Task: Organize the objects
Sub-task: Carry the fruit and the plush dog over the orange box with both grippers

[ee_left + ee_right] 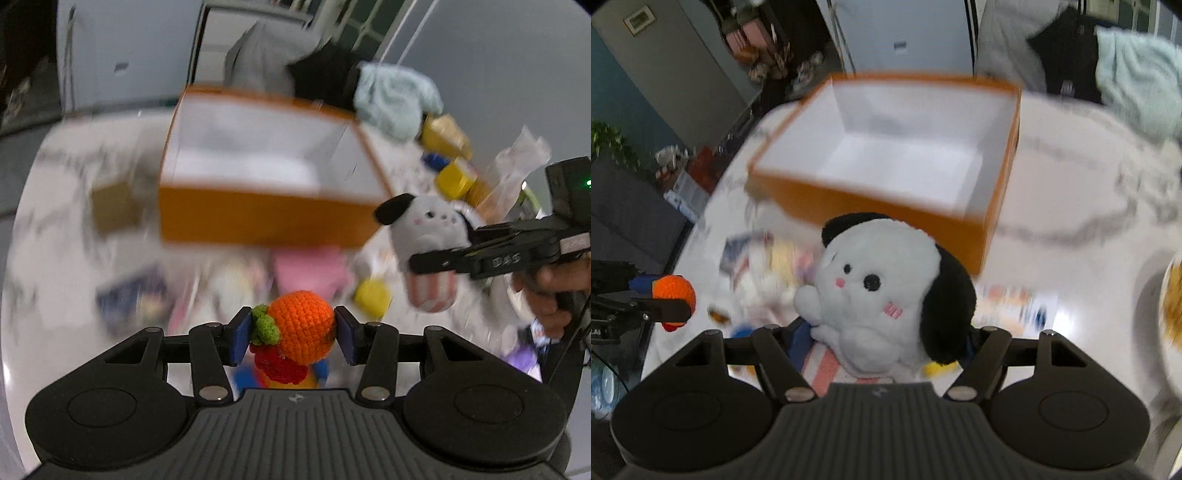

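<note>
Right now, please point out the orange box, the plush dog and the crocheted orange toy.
orange box [886, 206], right wrist view, near outer wall.
plush dog [871, 273], right wrist view, white face.
crocheted orange toy [301, 326], left wrist view, orange head.

**White bench, crowded with clutter**

The bench [1071, 206] carries an open orange box [886, 206], white inside. Near it lie a pink item [310, 269], a yellow ball [373, 295], yellow blocks [452, 177], a pale blue cloth [395, 99] and blurred printed papers [1012, 302].

Tabletop clutter [229, 280] smeared by blur — right gripper's pads hidden behind plush dog [882, 291].
</note>
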A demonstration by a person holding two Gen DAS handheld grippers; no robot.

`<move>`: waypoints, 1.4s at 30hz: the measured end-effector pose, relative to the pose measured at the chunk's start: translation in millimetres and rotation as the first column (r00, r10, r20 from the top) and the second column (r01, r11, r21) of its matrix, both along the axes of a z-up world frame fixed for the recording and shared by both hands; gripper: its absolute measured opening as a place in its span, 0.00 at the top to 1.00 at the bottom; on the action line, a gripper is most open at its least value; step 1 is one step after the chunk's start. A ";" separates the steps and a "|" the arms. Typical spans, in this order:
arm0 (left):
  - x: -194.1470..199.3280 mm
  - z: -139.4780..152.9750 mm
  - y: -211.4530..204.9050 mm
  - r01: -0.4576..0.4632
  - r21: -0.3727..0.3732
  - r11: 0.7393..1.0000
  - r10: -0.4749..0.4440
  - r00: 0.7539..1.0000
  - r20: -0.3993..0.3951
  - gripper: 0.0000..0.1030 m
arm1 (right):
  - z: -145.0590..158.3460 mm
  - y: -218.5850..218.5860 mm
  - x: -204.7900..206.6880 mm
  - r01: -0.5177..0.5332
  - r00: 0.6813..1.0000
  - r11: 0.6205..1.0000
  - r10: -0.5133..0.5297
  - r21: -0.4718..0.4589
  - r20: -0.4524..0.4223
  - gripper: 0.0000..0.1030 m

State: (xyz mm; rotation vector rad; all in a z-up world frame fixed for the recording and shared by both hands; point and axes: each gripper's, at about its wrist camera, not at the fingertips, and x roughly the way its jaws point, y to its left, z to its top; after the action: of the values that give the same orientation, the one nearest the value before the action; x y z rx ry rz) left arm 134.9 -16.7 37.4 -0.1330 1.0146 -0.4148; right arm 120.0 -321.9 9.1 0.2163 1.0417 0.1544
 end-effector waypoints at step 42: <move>166.6 -75.3 -50.8 -0.093 0.271 0.958 0.076 0.994 0.075 0.46 | -54.1 29.8 183.4 0.242 0.970 0.970 -0.242 0.029 0.006 0.27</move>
State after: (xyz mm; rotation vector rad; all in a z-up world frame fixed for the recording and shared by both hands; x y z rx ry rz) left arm 301.5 -67.5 -37.9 0.0856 0.9894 -0.1960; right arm 303.4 -292.1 -45.0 0.3662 0.9950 -0.0510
